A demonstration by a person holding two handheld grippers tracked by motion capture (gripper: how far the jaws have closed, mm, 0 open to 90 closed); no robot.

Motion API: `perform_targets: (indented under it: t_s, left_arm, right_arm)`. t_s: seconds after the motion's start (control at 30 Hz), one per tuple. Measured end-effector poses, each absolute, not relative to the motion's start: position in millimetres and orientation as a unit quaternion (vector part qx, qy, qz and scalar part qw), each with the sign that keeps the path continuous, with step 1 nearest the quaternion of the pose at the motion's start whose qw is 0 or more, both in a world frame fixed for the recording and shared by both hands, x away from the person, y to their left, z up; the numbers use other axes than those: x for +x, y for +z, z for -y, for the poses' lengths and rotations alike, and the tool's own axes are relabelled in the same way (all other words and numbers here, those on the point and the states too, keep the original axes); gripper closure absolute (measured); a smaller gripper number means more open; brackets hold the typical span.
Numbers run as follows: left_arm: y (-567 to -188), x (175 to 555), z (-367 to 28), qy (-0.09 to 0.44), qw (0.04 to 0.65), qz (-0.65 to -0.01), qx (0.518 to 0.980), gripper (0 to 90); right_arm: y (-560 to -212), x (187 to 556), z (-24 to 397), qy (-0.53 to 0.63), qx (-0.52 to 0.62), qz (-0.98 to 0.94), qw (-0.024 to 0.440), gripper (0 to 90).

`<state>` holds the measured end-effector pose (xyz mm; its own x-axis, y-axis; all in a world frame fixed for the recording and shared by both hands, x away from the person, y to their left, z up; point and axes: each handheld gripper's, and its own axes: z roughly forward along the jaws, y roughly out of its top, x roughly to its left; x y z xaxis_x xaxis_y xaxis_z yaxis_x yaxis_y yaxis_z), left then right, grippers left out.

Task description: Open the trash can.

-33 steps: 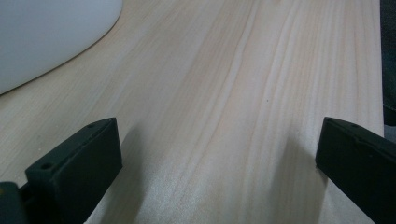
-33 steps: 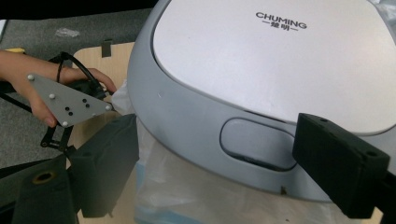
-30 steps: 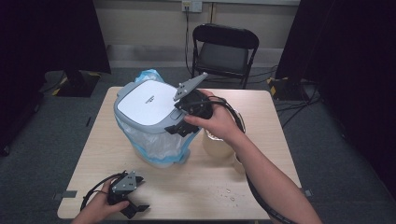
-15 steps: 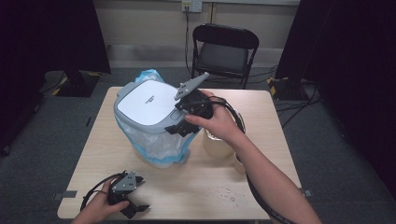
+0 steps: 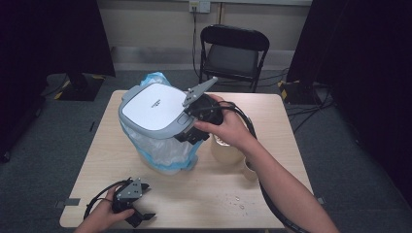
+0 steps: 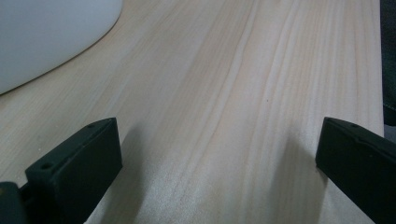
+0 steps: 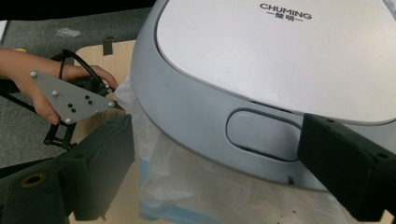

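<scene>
A small trash bin (image 5: 158,126) stands on the wooden table (image 5: 272,189), a bit left of the middle in the high view. It has a grey lid (image 5: 155,109) with a white top, and a thin plastic bag (image 5: 160,150) with some blue in it hangs out under the lid. The right gripper (image 5: 192,131) is in the middle of that view, held by the person's right hand (image 5: 228,128), and it sits right at the front edge of the lid. In the right gripper view, the lid (image 7: 261,79) takes up most of the upper right, with small letters on the white top, and the bag (image 7: 187,186) hangs below it. The two black jaws stand far apart at the bottom left and bottom right of that view. They have just been opening. The lid's front edge with its oval push button (image 7: 264,135) lies in the gap, but the pads do not press on it. The left gripper (image 5: 138,216) is at the bottom left of the high view, low on the table near the front edge and well apart from the bin, in the person's left hand (image 5: 104,216). In the left gripper view its jaws are wide open with only bare table (image 6: 224,93) between them, and a pale round shape, too blurred to name, shows in the upper left corner. A roll of tape (image 5: 226,150) sits on the table just right of the bin. A black chair (image 5: 233,53) stands behind the table.
</scene>
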<state>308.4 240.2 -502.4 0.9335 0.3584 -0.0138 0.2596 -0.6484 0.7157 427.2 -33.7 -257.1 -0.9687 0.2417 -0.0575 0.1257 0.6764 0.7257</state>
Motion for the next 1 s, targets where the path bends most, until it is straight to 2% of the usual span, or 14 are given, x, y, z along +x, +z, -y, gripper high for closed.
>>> perform_targets:
  t_s: [0.03,0.17,0.83,0.9,0.93,0.97,1.0]
  left_arm:
    - [-502.4,308.4,-240.2,0.065,0.383,-0.171,0.906,0.0]
    - [-502.3,308.4,-240.3,0.065,0.382,-0.17,0.906,0.0]
    - [-502.3,308.4,-240.3,0.065,0.382,-0.17,0.906,0.0]
    - [-502.3,308.4,-240.3,0.065,0.382,-0.17,0.906,0.0]
    - [-502.3,308.4,-240.3,0.065,0.383,-0.17,0.906,0.0]
    - [-502.3,308.4,-240.3,0.065,0.383,-0.17,0.906,0.0]
    - [-502.3,308.4,-240.4,0.065,0.382,-0.17,0.906,0.0]
  right_arm:
    - [-257.1,427.2,33.7,0.389,0.101,-0.912,0.074,9.2]
    - [-259.3,425.5,28.8,0.383,0.092,-0.917,0.068,0.0]
    - [-260.5,422.4,26.7,0.377,0.086,-0.92,0.068,0.0]
    - [-259.4,422.7,28.0,0.379,0.083,-0.918,0.08,0.7]
    - [-257.5,423.6,31.2,0.387,0.084,-0.915,0.076,8.4]
    - [-257.5,423.6,31.2,0.387,0.084,-0.915,0.076,8.4]
    - [-254.7,423.2,35.5,0.392,0.083,-0.913,0.073,17.9]
